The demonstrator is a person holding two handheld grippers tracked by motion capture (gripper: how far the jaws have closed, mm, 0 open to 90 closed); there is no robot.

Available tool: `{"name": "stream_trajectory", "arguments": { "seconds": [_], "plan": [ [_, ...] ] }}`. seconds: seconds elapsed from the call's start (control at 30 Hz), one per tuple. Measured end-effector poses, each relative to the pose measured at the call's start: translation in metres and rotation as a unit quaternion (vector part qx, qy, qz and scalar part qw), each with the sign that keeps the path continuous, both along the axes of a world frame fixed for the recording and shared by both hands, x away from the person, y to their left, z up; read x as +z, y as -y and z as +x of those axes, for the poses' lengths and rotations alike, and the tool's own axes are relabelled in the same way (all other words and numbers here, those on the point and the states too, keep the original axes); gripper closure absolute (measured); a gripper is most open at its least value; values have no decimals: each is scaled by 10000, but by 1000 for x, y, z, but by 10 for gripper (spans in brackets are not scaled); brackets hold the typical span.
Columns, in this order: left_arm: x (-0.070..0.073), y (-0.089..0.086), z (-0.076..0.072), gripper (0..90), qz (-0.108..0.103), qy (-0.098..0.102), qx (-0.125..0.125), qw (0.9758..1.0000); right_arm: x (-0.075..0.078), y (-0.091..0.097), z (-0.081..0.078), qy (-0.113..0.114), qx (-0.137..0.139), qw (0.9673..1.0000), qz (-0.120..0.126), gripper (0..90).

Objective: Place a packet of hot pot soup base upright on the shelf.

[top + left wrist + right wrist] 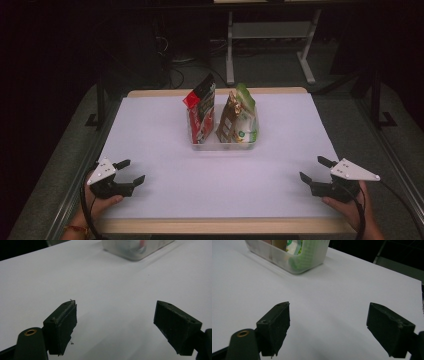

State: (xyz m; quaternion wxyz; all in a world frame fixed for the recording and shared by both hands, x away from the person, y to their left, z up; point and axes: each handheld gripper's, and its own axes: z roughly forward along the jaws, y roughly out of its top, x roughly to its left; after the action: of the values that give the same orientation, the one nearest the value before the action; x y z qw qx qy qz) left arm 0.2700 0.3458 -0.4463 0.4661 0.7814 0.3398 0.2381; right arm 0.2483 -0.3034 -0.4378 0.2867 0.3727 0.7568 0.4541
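1. a wide white table [165, 150] runs from the person's side toward a dark room beyond.
2. a clear plastic tub [223, 144] sits at the table's middle, toward the far edge, well apart from both grippers.
3. inside the tub, a red and black pouch [201, 107] stands upright at its left, and a gold pouch [230, 117] leans against a green and white pouch [246, 117] at its right.
4. the left gripper [129, 170] rests near the front left corner, jaws spread wide, grasping nothing.
5. the right gripper [314, 169] rests near the front right corner, likewise released and empty.
6. this looks like the starting step. next, one gripper likely needs to reach forward to the tub and close on a pouch's top edge.
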Motion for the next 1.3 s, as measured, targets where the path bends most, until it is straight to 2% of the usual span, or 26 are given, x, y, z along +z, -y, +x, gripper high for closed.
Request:
{"name": "stream_trajectory", "arguments": {
  "seconds": [0.07,0.17,0.23,0.3,0.4,0.5,0.73,1.3],
  "plan": [
    [1,-3,-2,186,-220,11,38,9997,-3,-1,-1,30,-74,10000,54,181],
    [1,-5,-5,184,-168,65,68,9998,-6,-4,-4,70,-202,9998,-32,184],
    [2,-6,-6,182,-162,117,129,9997,-7,-6,-6,94,-199,9998,38,189],
    [4,-6,-7,182,-214,168,172,9995,-7,-7,-6,113,-221,9997,-67,188],
    [6,-6,-8,179,-198,210,165,9994,-7,-8,-7,116,-239,9996,-66,187],
    [7,-4,-8,176,-138,203,128,9996,-7,-10,-8,132,-231,9996,-121,186],
    [7,-2,-6,169,-192,158,157,9996,-9,-13,-7,98,-174,9997,-159,183],
    [9,-1,-4,169,-188,160,187,9995,-8,-14,-8,118,-154,9997,-120,183]
  ]
}}
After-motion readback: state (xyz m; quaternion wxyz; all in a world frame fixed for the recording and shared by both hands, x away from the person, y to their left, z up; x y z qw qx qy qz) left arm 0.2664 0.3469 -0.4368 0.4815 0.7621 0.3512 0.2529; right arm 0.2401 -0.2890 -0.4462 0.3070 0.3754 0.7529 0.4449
